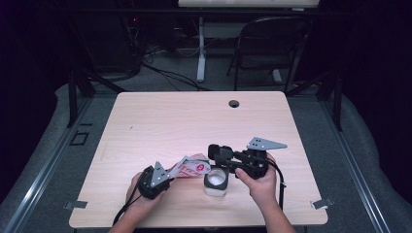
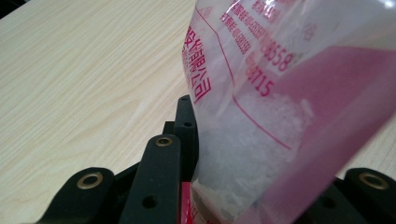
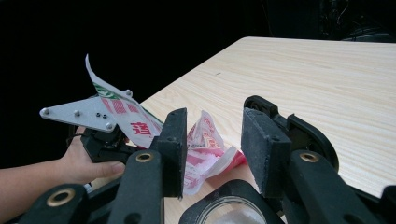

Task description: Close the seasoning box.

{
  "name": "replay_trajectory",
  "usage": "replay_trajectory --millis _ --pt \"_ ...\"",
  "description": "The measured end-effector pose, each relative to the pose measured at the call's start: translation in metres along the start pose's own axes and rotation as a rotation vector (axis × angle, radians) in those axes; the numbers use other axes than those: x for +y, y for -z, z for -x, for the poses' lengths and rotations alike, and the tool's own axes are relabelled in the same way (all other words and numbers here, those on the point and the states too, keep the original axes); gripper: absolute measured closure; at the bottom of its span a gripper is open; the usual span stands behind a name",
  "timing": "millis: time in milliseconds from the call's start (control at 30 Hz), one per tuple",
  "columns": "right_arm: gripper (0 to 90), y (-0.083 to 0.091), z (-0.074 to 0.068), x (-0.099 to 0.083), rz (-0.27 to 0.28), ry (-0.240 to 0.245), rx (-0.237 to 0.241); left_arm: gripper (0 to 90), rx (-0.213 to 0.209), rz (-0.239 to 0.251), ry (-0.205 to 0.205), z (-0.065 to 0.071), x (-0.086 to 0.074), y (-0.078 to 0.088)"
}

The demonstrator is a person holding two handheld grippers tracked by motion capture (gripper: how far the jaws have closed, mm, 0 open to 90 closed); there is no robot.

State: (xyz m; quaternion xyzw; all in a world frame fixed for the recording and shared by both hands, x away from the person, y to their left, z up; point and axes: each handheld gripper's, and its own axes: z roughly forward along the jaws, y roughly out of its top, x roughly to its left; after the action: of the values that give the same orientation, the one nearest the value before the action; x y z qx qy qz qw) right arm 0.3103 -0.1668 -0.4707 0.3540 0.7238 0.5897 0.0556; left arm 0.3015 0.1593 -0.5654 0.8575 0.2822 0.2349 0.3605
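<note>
Plastic bag [image 1: 190, 167] clamped in left tool [image 1: 167, 175], over jar [image 1: 216, 182].

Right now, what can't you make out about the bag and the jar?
- Bag mouth: in the left gripper view it runs off the top edge; in the high view it is too small to tell whether it is open.
- Bag print: too small in the high view, cropped and tilted in the left gripper view.
- Jar: cut off by the bottom edge and flanked by the jaws in the right gripper view; its fill level cannot be told.
- Left gripper jaws: partly covered by the bag.
</note>
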Motion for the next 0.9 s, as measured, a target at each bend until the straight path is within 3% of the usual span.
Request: replay_trajectory --millis 433,900 --pt "60.3 0.003 0.001 0.0 0.034 -0.007 0.0 75.9 -0.03 0.038 0.139 -0.016 -0.004 0.003" --pt "59.2 0.002 0.001 0.0 0.031 -0.012 -0.004 76.0 -0.008 0.097 0.256 -0.038 -0.01 0.016"
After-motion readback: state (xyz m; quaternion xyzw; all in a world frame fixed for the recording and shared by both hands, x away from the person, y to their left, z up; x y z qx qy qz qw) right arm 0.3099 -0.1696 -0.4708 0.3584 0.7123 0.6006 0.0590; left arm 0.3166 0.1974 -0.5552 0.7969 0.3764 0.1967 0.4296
